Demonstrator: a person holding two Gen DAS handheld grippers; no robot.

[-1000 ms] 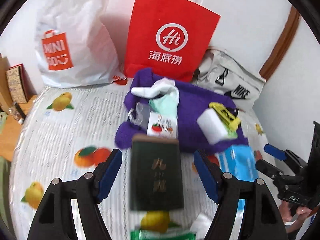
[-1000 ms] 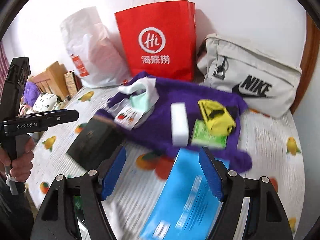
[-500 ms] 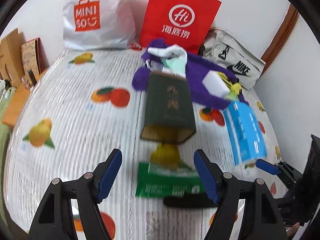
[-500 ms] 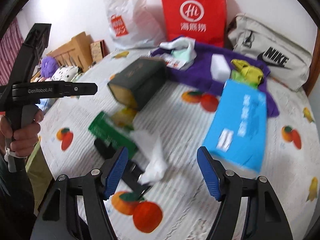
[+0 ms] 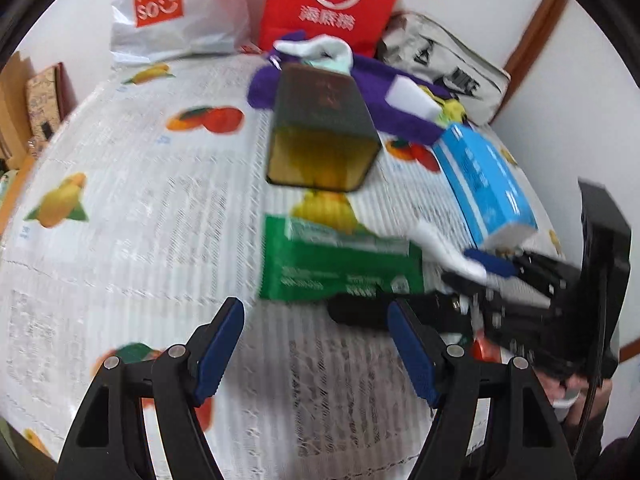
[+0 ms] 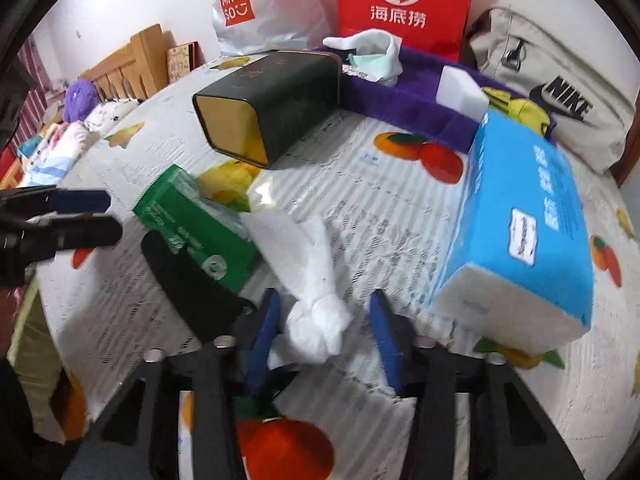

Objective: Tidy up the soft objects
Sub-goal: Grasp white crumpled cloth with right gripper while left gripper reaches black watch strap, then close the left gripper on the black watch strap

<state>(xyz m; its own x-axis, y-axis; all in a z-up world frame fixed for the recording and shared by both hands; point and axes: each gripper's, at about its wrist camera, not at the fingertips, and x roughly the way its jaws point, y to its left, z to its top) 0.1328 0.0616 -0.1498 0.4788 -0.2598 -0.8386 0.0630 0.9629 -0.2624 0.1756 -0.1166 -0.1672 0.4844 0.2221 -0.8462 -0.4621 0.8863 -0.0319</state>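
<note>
Crumpled white tissue wad (image 6: pixel 316 320) lay on the fruit-print white bedsheet (image 6: pixel 360 208), sitting between the blue pads of the right tongs (image 6: pixel 324 340). Pads were apart, one either side of the wad, not clamped. In the left view the same tissue (image 5: pixel 440 246) showed blurred at the right tongs' tip (image 5: pixel 486 266).

Left tongs (image 5: pixel 316 354) were spread wide, nothing between them, bare sheet (image 5: pixel 140 240) underneath.

Green plastic wipes pack (image 6: pixel 196 228) was just left of the tissue, partly over a flat black object (image 6: pixel 192 292). Dark green rectangular tin (image 6: pixel 272 100) lay on its side behind the pack. Blue-and-white tissue box (image 6: pixel 520 220) was to the right, near the wad. Purple fleece cloth (image 6: pixel 408 100) at the far end carried a white sponge block (image 6: pixel 460 90) and a white-mint sock (image 6: pixel 376 52). Red paper bag (image 6: pixel 402 4), white Miniso plastic bag (image 6: pixel 260 4) and beige Nike pouch (image 6: pixel 560 92) stood against the wall.
</note>
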